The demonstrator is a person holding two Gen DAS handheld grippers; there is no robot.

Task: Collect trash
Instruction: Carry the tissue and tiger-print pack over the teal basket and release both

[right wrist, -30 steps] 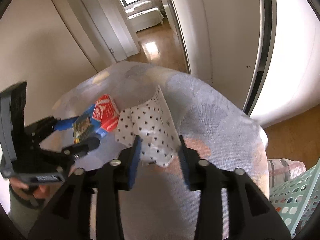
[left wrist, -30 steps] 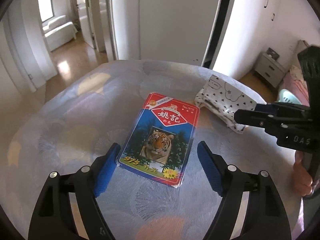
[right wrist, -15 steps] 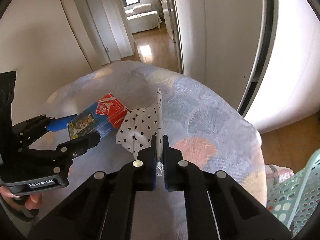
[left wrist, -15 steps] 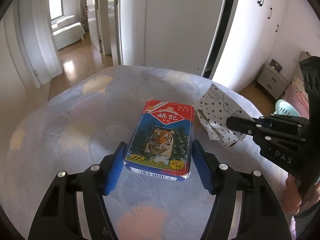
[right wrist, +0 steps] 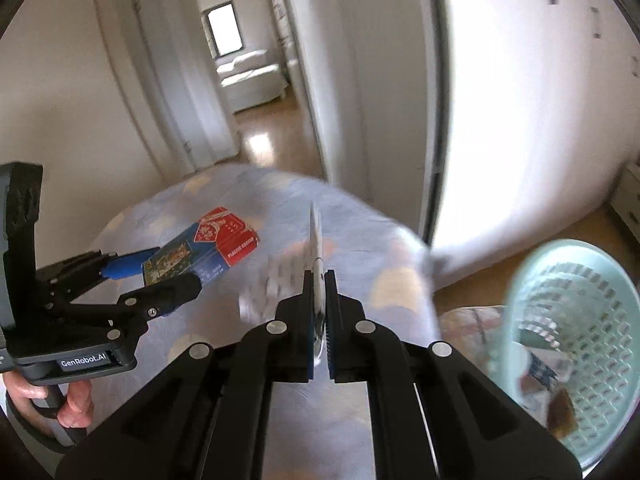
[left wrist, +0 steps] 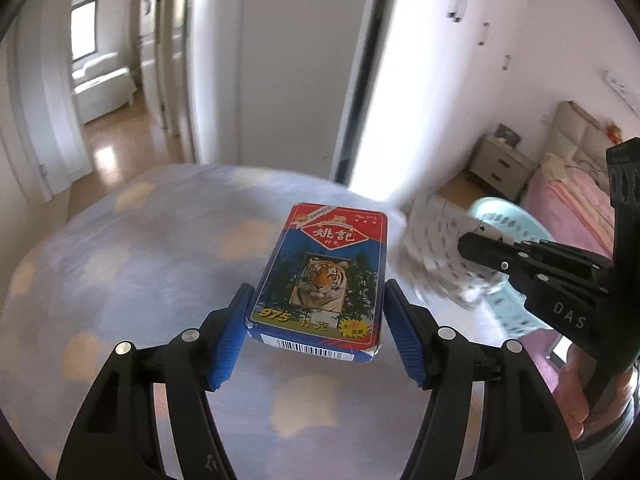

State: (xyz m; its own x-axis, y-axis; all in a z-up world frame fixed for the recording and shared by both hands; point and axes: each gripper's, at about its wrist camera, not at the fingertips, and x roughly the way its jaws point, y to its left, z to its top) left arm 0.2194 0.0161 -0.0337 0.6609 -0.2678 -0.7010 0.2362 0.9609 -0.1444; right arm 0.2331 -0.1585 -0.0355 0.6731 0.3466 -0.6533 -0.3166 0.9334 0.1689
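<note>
My left gripper [left wrist: 316,324] is shut on a blue and red playing-card box [left wrist: 324,276] with a tiger picture, held above the round table [left wrist: 120,264]. The box also shows in the right wrist view [right wrist: 208,248]. My right gripper [right wrist: 319,320] is shut on a white wrapper with black hearts [right wrist: 316,240], lifted off the table; it shows blurred in the left wrist view [left wrist: 436,248]. A light blue perforated basket [right wrist: 576,340] stands on the floor to the right, with some trash inside.
The table has a pale blue cloth with orange patches [right wrist: 360,420]. White wardrobe doors [left wrist: 304,60] stand behind it. A pink bed [left wrist: 572,204] and a nightstand [left wrist: 500,164] are at the right. A doorway [right wrist: 240,80] opens to another room.
Both grippers have risen from the table. The left has closed on the card box and lifted it. The right carries the wrapper up and toward the basket.
</note>
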